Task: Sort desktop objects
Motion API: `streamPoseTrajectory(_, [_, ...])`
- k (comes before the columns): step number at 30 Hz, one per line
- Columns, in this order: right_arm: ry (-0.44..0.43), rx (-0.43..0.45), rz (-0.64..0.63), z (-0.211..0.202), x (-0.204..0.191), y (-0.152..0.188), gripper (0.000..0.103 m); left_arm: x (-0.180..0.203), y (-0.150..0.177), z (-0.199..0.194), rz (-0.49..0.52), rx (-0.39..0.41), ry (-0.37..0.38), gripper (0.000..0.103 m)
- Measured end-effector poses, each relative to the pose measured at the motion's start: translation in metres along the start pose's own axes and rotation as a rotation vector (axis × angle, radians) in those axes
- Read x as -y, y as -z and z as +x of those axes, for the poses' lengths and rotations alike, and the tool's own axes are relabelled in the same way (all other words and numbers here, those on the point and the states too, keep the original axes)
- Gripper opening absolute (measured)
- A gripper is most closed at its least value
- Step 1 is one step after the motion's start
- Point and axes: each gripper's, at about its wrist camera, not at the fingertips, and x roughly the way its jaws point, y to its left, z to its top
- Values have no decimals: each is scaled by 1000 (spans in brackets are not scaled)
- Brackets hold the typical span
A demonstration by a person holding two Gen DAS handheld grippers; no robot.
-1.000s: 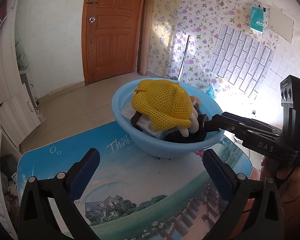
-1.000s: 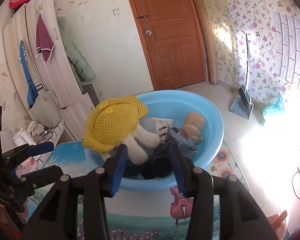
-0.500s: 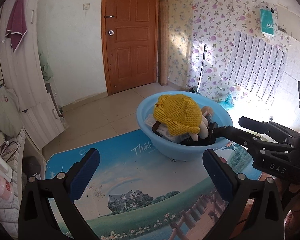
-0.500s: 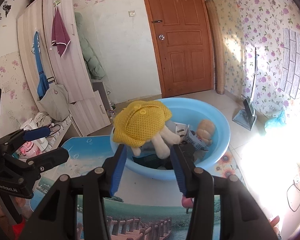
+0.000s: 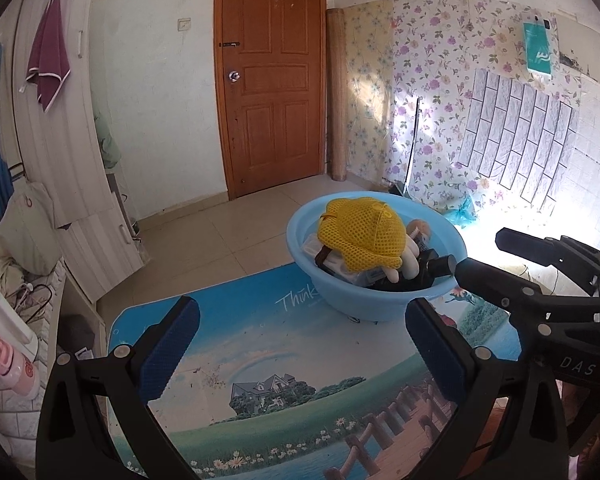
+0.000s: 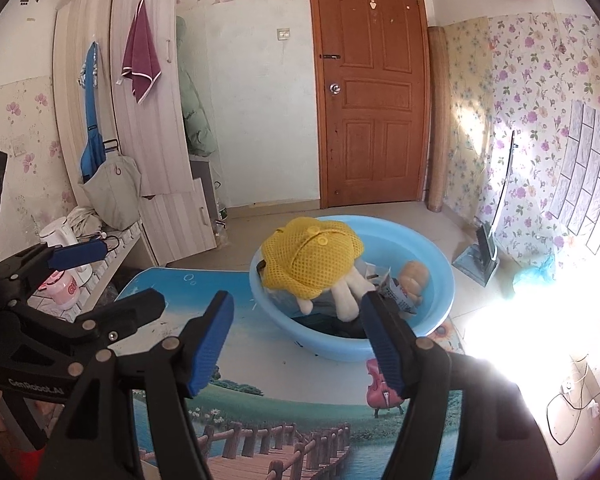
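Note:
A light blue basin (image 5: 340,298) (image 6: 328,346) stands at the far end of the picture-printed table mat (image 5: 260,352) (image 6: 300,400). In it a yellow mesh hat (image 5: 364,236) (image 6: 308,260) lies on a pale plush toy (image 5: 404,268) (image 6: 348,298), beside a brown plush piece (image 6: 414,280) and dark items (image 5: 436,266). My left gripper (image 5: 300,328) (image 6: 130,276) hangs open over the mat, short of the basin, with nothing in it. My right gripper (image 6: 298,320) (image 5: 480,252) is near the basin's rim; its jaws are opening and nothing is between them.
A white kettle (image 6: 60,236) and a pink cup (image 6: 64,288) stand on a ledge to the left of the table. Past the table's far edge lie a tiled floor, a wooden door (image 5: 272,80) and a dustpan (image 6: 480,256).
Both grippers have drawn back and risen from the basin, which now looks smaller and farther off. The right jaws have spread wider. The hat and toys stay in the basin.

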Motion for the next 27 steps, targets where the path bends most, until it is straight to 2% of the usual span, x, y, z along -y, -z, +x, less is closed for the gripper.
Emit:
streamPoseTrajectory(4, [17, -22, 59, 4, 6, 3, 80, -2, 3, -1, -4, 5, -5, 103])
streamPoseTrajectory(6, [14, -45, 86, 8, 11, 5, 89, -3, 5, 1, -5, -1, -34, 103])
streamPoseTrajectory(9, [29, -65, 92, 12, 14, 8, 96, -6, 8, 4, -3, -27, -88, 103])
streamPoseTrajectory(11, [35, -71, 91, 14, 15, 9, 101, -8, 11, 5, -6, -30, -80, 103])
streamPoseTrajectory(17, [48, -95, 66, 19, 9, 11, 102, -16, 20, 9, -82, -116, -15, 103])
streamPoseTrajectory(23, [34, -101, 52, 19, 7, 14, 102, -17, 22, 7, -68, -99, -45, 103])
streamPoseTrajectory(27, [42, -109, 61, 20, 10, 15, 102, -16, 21, 10, -74, -113, 6, 103])
